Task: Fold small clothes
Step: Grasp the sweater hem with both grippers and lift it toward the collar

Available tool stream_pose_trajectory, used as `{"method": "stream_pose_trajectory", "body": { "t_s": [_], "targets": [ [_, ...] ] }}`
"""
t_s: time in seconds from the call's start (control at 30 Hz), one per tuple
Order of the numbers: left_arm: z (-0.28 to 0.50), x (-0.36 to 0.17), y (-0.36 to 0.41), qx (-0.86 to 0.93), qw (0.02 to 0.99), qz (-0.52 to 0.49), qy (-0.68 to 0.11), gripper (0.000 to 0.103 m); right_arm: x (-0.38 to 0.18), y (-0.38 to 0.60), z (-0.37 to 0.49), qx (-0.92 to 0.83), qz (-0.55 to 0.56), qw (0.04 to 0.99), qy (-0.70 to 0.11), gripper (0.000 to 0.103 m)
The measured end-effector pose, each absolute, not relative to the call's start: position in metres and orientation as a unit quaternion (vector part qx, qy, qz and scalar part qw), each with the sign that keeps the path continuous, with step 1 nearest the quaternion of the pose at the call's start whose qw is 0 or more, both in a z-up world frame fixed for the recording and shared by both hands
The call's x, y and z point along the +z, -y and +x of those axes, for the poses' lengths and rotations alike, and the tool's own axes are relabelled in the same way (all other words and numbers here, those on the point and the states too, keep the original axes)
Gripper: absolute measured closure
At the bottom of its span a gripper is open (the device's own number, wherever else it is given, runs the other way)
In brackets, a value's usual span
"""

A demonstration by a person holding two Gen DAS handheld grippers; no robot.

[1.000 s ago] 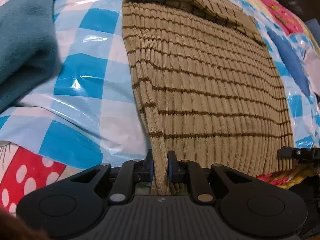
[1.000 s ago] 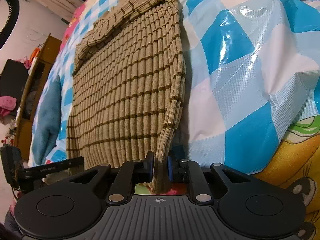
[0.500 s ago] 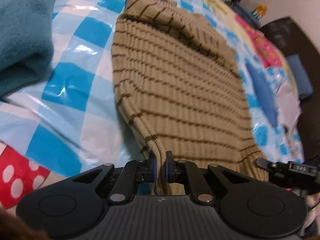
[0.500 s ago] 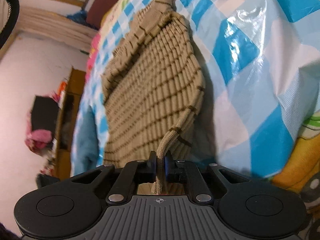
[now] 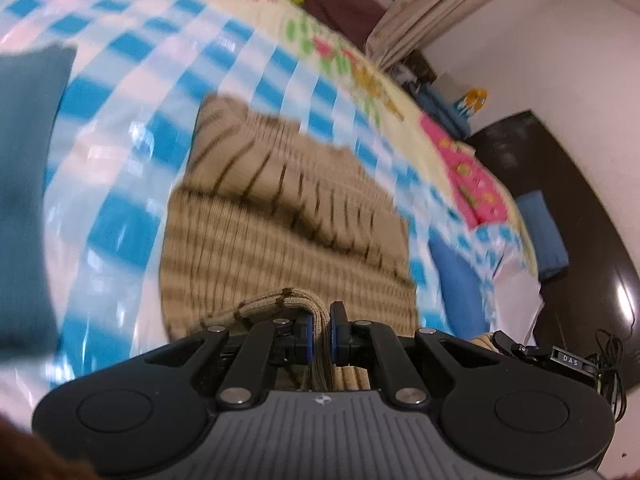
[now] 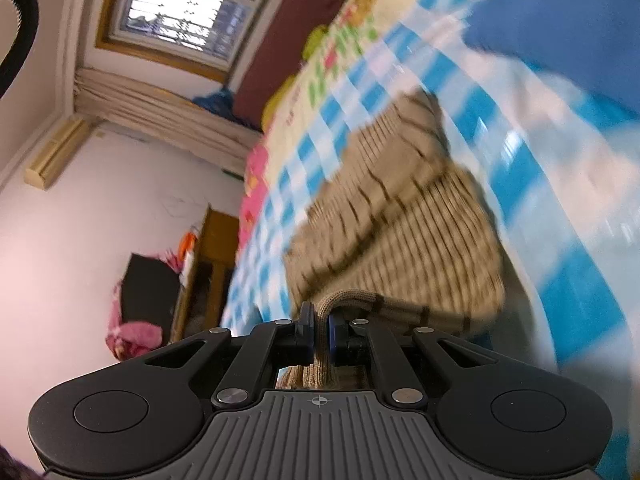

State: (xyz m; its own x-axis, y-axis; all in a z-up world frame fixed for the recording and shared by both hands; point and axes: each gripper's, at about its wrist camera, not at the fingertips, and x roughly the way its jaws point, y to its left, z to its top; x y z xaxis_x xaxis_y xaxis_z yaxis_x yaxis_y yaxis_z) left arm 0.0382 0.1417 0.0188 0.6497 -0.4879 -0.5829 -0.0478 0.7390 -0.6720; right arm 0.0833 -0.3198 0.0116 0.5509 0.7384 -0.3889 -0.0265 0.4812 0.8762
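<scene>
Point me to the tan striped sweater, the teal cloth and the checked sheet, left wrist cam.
tan striped sweater (image 5: 280,240), left wrist view, on its ribbed body below the folded top.
teal cloth (image 5: 24,168), left wrist view, on its flat middle at the picture's left edge.
checked sheet (image 5: 120,152), left wrist view, on a bare stretch left of the sweater.

sweater (image 5: 280,216) on checked sheet (image 5: 132,128)

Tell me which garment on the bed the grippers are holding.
The tan striped sweater; both grippers pinch its hem. The teal garment lies untouched.
</scene>
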Motion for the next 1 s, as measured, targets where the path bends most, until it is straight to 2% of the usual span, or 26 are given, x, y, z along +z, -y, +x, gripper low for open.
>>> {"method": "stream_pose_trajectory", "body": {
  "t_s": [0.27, 0.57, 0.77, 1.0],
  "targets": [
    [0.122, 0.042, -0.171, -0.115, 0.872, -0.334, -0.34, 0.09, 0.034, 0.316, 0.17, 0.246, 0.434, 0.793, -0.351, 0.096],
    [0.21, -0.007, -0.191, -0.069, 0.862, -0.362, -0.349, 0.09, 0.004, 0.288, 0.274, 0.202, 0.423, 0.804, -0.367, 0.097],
    [0.231, -0.032, -0.195, -0.042, 0.858, -0.366, -0.357, 0.09, -0.03, 0.279, 0.303, 0.148, 0.401, 0.813, -0.395, 0.097],
    [0.242, -0.031, -0.194, -0.032, 0.863, -0.359, -0.355, 0.09, -0.031, 0.284, 0.307, 0.134, 0.395, 0.822, -0.388, 0.097]
  ]
}}
